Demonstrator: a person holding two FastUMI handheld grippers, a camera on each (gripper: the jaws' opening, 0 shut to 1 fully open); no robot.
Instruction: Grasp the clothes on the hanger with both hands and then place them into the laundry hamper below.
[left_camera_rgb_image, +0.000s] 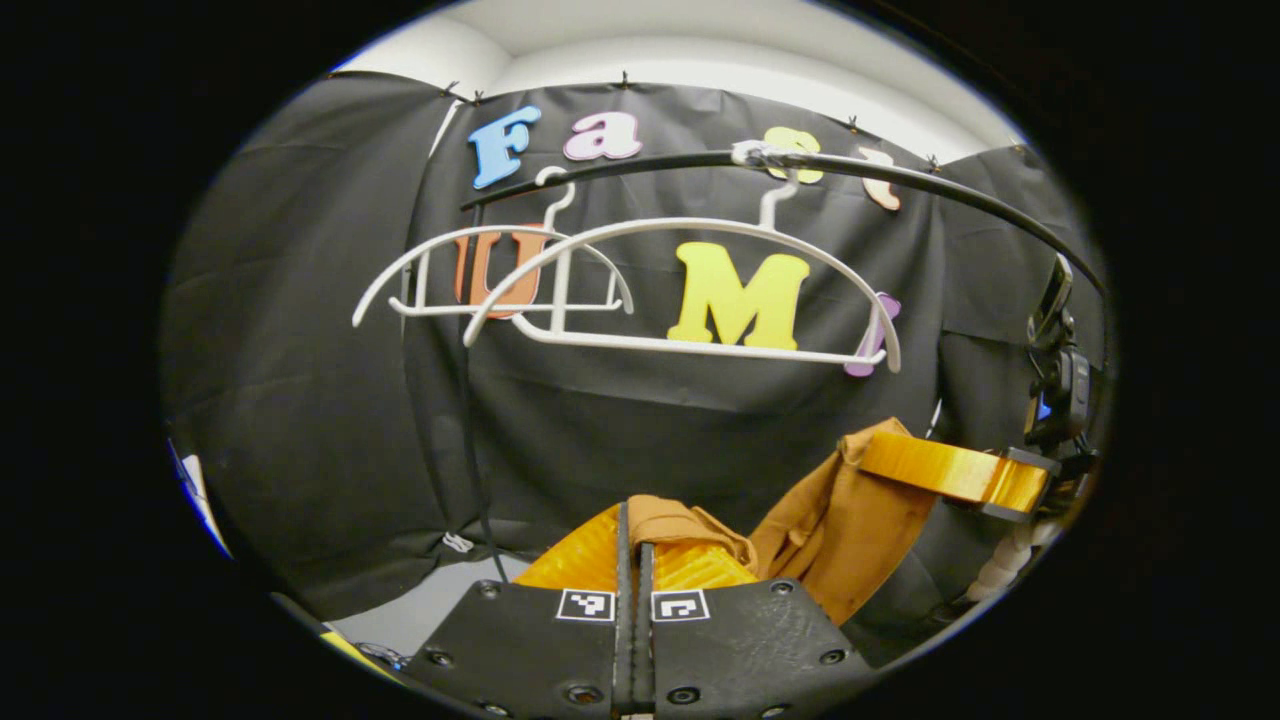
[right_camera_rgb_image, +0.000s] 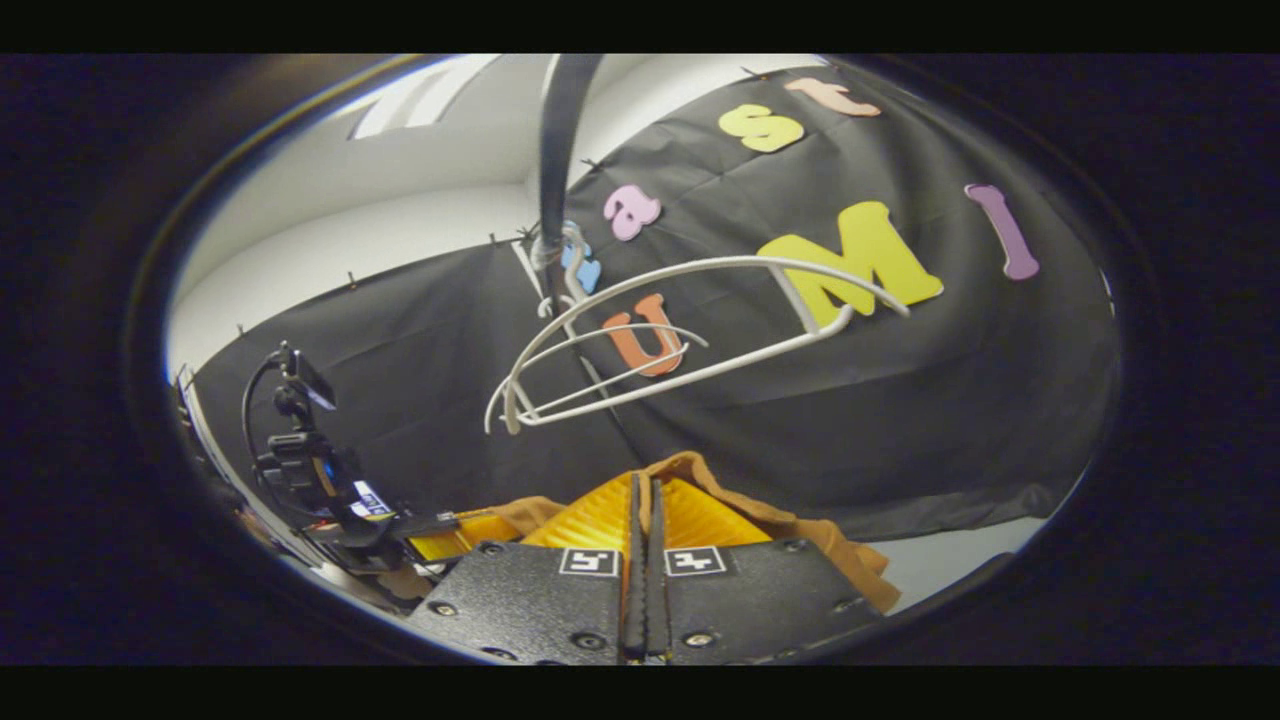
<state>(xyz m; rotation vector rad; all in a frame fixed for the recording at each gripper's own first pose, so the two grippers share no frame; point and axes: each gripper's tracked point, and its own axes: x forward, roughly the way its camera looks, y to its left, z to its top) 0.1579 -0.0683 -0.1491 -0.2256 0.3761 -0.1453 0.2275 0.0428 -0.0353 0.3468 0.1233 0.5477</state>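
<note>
Two bare hangers (left_camera_rgb_image: 640, 290) hung from a dark rail (left_camera_rgb_image: 820, 165) as a brown garment (left_camera_rgb_image: 845, 520), already off them, sagged below between two hand-held grippers. At left, the left hand-held gripper (left_camera_rgb_image: 633, 555) had its fingers drawn nearly together on a bunched fold of the cloth. From there the garment draped rightward and upward to the right hand-held gripper (left_camera_rgb_image: 900, 455), seen at the frame's right edge with a corner of fabric at its tip.

In the right gripper view, the left hand-held gripper (right_camera_rgb_image: 440, 540) appeared low at left. The right one (right_camera_rgb_image: 645, 515), at centre, was likewise closed to a narrow slit, pinching a ridge of the garment (right_camera_rgb_image: 790, 530), which spilled to its right.

The fabric looked light, soft and limp, likely to slump wherever unsupported. Holds near two separated edges, as here, should keep it spread for lowering. The hamper's position could not be told.

Small square black-and-white marker tags (left_camera_rgb_image: 632, 605) sat on each gripper body. No brand or readable label was legible on garment or hangers.
</note>
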